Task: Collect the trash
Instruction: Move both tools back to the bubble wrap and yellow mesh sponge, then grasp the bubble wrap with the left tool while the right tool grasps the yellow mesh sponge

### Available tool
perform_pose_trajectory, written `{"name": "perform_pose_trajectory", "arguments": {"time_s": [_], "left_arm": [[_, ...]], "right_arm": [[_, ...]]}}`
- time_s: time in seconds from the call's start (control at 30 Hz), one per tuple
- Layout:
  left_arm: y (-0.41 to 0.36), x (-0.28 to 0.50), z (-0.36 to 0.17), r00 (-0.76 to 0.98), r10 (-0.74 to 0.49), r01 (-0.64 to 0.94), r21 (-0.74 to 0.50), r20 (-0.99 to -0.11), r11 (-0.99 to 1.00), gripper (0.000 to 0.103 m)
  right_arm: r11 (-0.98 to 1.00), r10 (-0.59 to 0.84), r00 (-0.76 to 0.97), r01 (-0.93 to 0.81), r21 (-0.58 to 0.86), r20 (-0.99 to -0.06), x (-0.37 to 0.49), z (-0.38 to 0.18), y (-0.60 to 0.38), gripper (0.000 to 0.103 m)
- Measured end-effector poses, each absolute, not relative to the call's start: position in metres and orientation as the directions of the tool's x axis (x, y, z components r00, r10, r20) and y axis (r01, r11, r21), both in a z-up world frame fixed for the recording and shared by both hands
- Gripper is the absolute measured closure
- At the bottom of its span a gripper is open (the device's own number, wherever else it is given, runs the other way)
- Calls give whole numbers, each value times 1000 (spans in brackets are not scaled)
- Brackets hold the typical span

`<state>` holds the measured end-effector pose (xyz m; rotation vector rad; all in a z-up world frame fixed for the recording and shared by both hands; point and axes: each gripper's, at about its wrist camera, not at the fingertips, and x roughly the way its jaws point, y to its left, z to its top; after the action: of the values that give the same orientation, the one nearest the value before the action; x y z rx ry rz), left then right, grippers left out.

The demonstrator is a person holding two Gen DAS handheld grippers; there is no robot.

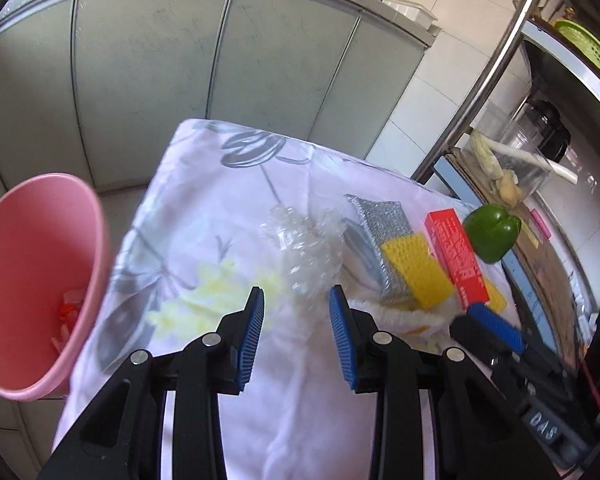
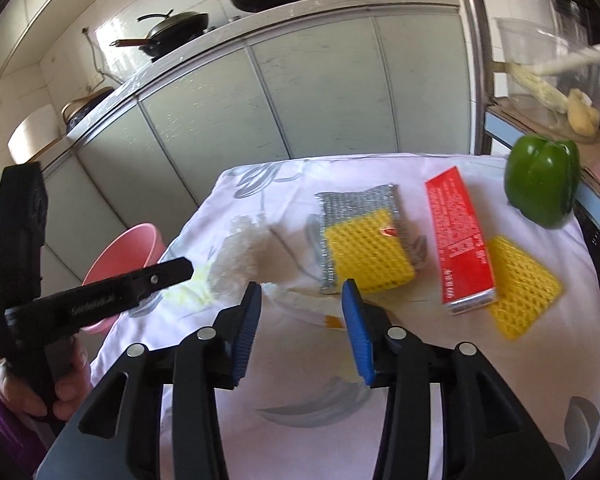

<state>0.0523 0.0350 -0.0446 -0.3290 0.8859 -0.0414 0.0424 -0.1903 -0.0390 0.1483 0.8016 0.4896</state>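
A crumpled piece of clear bubble wrap [image 1: 304, 248] lies on the flowered cloth [image 1: 204, 232], its near end just in front of my left gripper [image 1: 296, 308], which is open and touches nothing. The pink bin [image 1: 40, 280] stands off the table's left edge with red and white scraps at its bottom. My right gripper [image 2: 302, 296] is open over a crumpled white tissue [image 2: 300, 300] without pressing it. Beyond lie a yellow foam net [image 2: 364, 256] on a silver scouring pad [image 2: 352, 200], a red box [image 2: 460, 240] and a second yellow net [image 2: 520, 288].
A green pepper [image 2: 544, 184] sits at the cloth's far right corner. A clear container [image 2: 556, 76] with vegetables stands on the shelf to the right. Grey cabinet doors [image 1: 180, 60] rise behind the table. A hand in a purple sleeve [image 2: 4, 408] holds the left tool.
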Motion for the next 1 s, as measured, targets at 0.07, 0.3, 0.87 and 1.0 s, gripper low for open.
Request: {"name": "perform_pose_trajectory", "arguments": {"time_s": [0.07, 0.3, 0.87, 1.0], "left_arm": [[31, 64, -47, 628, -168, -107, -299, -760, 948, 70], [20, 92, -69, 572, -157, -115, -268, -805, 956, 67], [19, 73, -57, 649, -139, -40, -216, -748, 976, 80], [25, 65, -50, 657, -144, -42, -226, -740, 973, 80]], "right_arm": [[883, 467, 594, -356, 306, -656, 46, -39, -195, 60], [891, 451, 600, -346, 294, -661, 64, -34, -204, 60], [918, 385, 534, -305, 253, -753, 104, -68, -204, 59], [919, 383, 529, -304, 253, -758, 105, -72, -202, 59]]}}
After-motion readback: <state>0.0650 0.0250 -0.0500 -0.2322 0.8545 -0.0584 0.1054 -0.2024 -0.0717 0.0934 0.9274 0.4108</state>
